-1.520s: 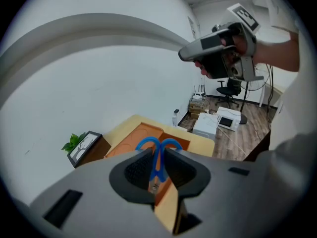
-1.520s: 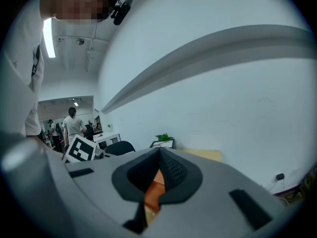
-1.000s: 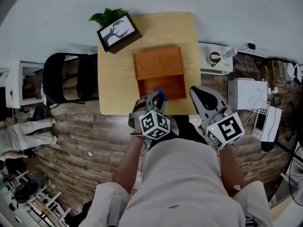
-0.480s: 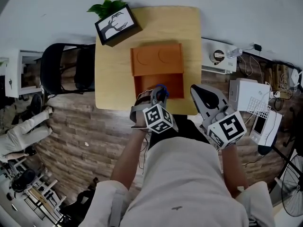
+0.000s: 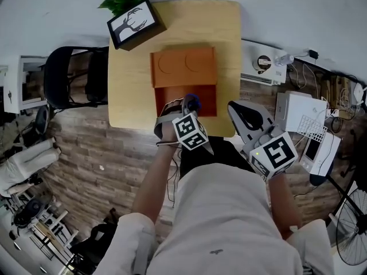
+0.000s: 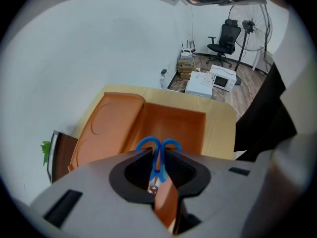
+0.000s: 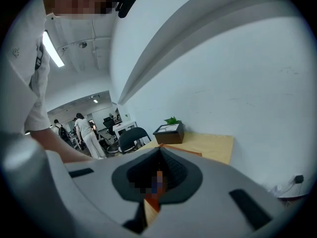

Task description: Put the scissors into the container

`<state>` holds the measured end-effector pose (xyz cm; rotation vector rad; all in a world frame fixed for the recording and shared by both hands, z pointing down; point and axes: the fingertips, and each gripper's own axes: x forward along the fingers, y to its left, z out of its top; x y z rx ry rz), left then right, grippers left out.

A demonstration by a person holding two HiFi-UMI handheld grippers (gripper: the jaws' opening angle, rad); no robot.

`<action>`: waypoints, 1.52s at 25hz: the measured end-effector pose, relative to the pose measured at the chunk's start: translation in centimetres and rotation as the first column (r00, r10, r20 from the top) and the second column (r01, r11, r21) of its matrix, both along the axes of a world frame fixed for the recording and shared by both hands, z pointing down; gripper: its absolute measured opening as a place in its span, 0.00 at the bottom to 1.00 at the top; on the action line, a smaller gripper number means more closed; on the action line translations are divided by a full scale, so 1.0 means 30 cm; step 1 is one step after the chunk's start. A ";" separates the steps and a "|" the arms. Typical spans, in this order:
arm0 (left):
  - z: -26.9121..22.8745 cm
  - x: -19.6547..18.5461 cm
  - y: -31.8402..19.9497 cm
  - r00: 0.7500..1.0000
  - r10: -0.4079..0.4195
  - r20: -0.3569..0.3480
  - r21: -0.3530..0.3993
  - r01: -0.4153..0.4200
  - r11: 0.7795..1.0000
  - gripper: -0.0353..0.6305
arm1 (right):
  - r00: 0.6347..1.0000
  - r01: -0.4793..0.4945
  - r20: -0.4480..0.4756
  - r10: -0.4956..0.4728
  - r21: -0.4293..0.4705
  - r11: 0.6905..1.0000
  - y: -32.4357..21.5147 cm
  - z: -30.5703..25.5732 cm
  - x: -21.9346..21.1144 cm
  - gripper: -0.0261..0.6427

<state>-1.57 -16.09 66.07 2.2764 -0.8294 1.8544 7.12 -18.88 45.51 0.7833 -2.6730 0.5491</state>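
The left claw (image 6: 158, 151) clamps the scissors (image 6: 158, 163) handles-forward over the container (image 6: 171, 125) just ahead, evidently for dropping; the right claw (image 7: 158, 155) sits closed, empty.

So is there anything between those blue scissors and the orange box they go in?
Nothing visible. The left gripper holds the scissors over the orange container's open compartment, with its lid folded back.

A wooden tabletop (image 5: 132, 90) stands against a white wall (image 5: 298, 10). A black chair (image 5: 71, 85) sits beside it on plank floor (image 5: 97, 153).
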 end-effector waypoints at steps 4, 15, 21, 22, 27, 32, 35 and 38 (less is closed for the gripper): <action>0.043 0.019 -0.009 0.999 0.028 0.029 -0.033 -0.027 0.999 0.17 | 1.000 0.004 -0.003 -0.004 -0.020 1.000 0.003 0.028 0.017 0.04; 0.120 0.043 -0.028 0.997 0.062 0.056 -0.067 -0.058 0.996 0.17 | 1.000 0.021 0.000 -0.021 -0.043 0.999 0.009 0.060 0.014 0.04; 0.141 0.048 -0.017 0.995 0.084 0.055 -0.074 -0.080 0.994 0.17 | 1.000 0.020 -0.009 -0.021 -0.041 0.999 0.014 0.060 0.016 0.04; 0.143 0.049 -0.017 0.995 0.086 0.054 -0.074 -0.082 0.994 0.17 | 1.000 0.019 -0.011 -0.019 -0.041 0.999 0.013 0.060 0.020 0.04; 0.146 0.051 -0.027 0.996 0.078 0.045 -0.064 -0.075 0.995 0.17 | 1.000 0.005 -0.016 -0.005 -0.040 0.999 0.007 0.060 0.032 0.04; 0.147 0.054 -0.030 0.997 0.064 0.042 -0.056 -0.061 0.997 0.17 | 1.000 0.006 -0.017 -0.007 -0.042 0.999 0.014 0.066 0.038 0.04; 0.156 0.048 -0.031 0.998 0.047 0.040 -0.044 -0.046 0.998 0.17 | 1.000 0.008 -0.014 -0.008 -0.041 0.999 0.012 0.064 0.035 0.04; 0.161 0.043 -0.034 0.998 0.037 0.046 -0.043 -0.035 0.998 0.18 | 1.000 0.011 -0.011 -0.012 -0.042 0.999 0.012 0.066 0.037 0.04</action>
